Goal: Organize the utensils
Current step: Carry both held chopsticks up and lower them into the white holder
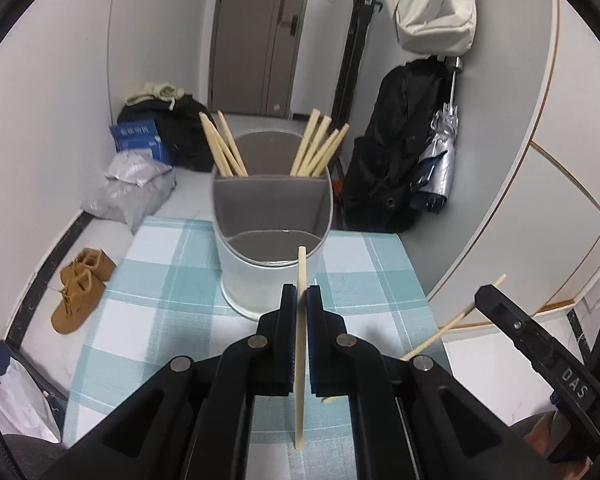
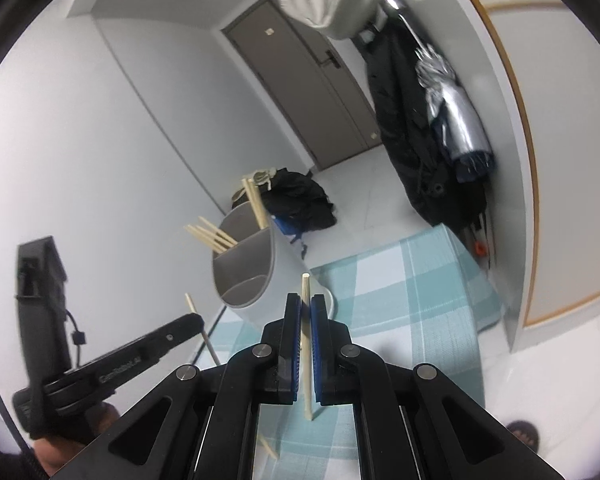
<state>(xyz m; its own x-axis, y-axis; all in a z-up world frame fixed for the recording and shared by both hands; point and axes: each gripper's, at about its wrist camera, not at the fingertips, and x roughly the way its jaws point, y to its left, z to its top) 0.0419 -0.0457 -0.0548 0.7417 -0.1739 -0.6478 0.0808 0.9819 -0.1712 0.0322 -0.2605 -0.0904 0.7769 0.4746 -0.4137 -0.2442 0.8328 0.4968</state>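
Note:
A grey divided utensil holder (image 1: pixel 256 280) stands on the blue checked tablecloth (image 1: pixel 160 300). Its far compartments hold two bunches of wooden chopsticks, one on the left (image 1: pixel 224 148) and one on the right (image 1: pixel 320 148); the near compartments look empty. My left gripper (image 1: pixel 301 292) is shut on a single chopstick (image 1: pixel 301 344), held upright just in front of the holder. At the right edge, the right gripper (image 1: pixel 486 294) grips another chopstick (image 1: pixel 452 324). In the right wrist view my right gripper (image 2: pixel 306 300) is shut on its chopstick (image 2: pixel 307 344), near the holder (image 2: pixel 288 280); the left gripper (image 2: pixel 192 324) is on the left.
Brown shoes (image 1: pixel 80 288) and plastic bags (image 1: pixel 136 188) lie on the floor left of the table. A black bag (image 1: pixel 392 152) and a silver umbrella (image 1: pixel 440 160) hang by the wall on the right, close to the table's far corner. A grey door (image 1: pixel 260 40) is behind.

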